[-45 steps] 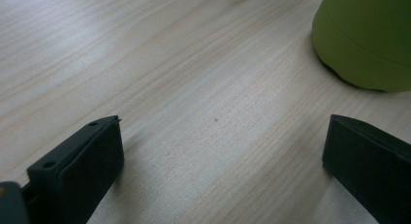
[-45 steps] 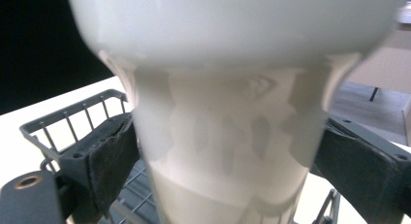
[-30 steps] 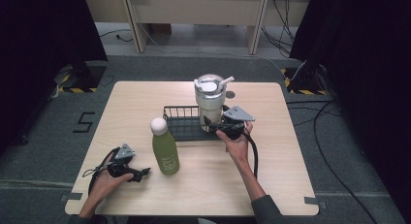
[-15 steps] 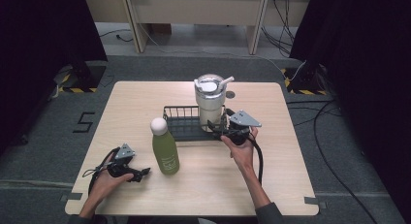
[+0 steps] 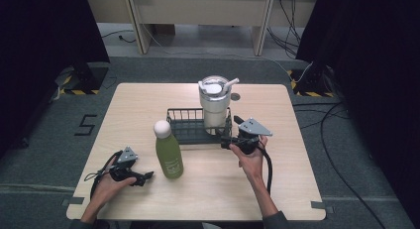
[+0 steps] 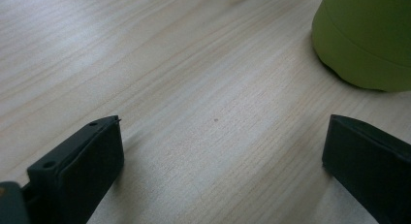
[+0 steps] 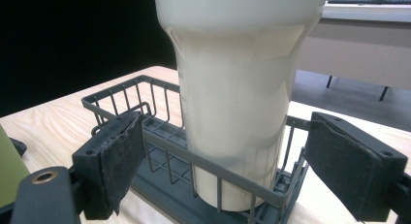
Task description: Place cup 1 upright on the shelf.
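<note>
Table grain nearby; above, tumbler stands in basket.

Table: pale wood-grain, smooth, matt, under the left jaws. Bottle just past the left gripper's far jaw: olive green, matt, smooth. Tumbler ahead between the right jaws: cream, smooth, satin sheen. Basket: dark grey coated wire, matt. Right jaw pads: black, rough, worn-looking rubber.
</note>
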Available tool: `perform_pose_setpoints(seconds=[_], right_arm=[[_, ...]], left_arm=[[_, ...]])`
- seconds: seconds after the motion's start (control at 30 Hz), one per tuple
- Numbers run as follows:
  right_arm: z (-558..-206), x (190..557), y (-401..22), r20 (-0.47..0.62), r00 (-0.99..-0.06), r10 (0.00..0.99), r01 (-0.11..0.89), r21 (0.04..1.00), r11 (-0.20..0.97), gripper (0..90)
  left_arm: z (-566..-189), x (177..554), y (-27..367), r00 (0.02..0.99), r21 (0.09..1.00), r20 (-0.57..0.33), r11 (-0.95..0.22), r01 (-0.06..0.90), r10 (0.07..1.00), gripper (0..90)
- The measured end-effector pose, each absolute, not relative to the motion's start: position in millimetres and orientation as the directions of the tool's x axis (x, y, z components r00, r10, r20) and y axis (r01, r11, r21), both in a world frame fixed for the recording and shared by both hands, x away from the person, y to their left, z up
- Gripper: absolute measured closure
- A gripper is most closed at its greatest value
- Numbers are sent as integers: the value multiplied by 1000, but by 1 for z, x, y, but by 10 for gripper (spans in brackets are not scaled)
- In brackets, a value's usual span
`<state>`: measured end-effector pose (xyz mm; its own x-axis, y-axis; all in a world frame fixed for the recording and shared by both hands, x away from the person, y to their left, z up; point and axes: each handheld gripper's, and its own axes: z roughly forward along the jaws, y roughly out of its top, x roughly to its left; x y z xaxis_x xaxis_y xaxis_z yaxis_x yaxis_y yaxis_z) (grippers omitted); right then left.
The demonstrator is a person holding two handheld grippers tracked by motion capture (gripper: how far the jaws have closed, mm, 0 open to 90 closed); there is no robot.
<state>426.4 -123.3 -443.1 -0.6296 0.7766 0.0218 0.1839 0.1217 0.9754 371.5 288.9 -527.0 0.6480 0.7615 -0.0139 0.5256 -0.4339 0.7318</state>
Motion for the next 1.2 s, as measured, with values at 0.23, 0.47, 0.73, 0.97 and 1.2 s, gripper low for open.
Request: perform_pose_setpoints(seconds=[0.23, 0.47, 0.73, 0.97, 1.2], right_arm=[[-445, 419, -127, 24, -635, 772, 196, 972, 131, 149], [-446, 411, -131, 26, -638, 769, 197, 972, 130, 149], [-449, 403, -134, 22, -644, 765, 203, 969, 142, 149], [-452, 393, -138, 9, -647, 763, 209, 964, 166, 150], [-456, 385, -145, -12, -647, 763, 212, 958, 195, 150]], left_arm=[[-527, 372, 289, 649, 732, -16, -434, 526, 760, 5], [-527, 372, 289, 650, 732, -16, -434, 526, 760, 6], [-527, 372, 289, 651, 731, -18, -434, 526, 759, 6], [-527, 372, 289, 651, 731, -18, -434, 526, 759, 7], [-527, 372, 289, 651, 731, -17, -435, 526, 759, 7]])
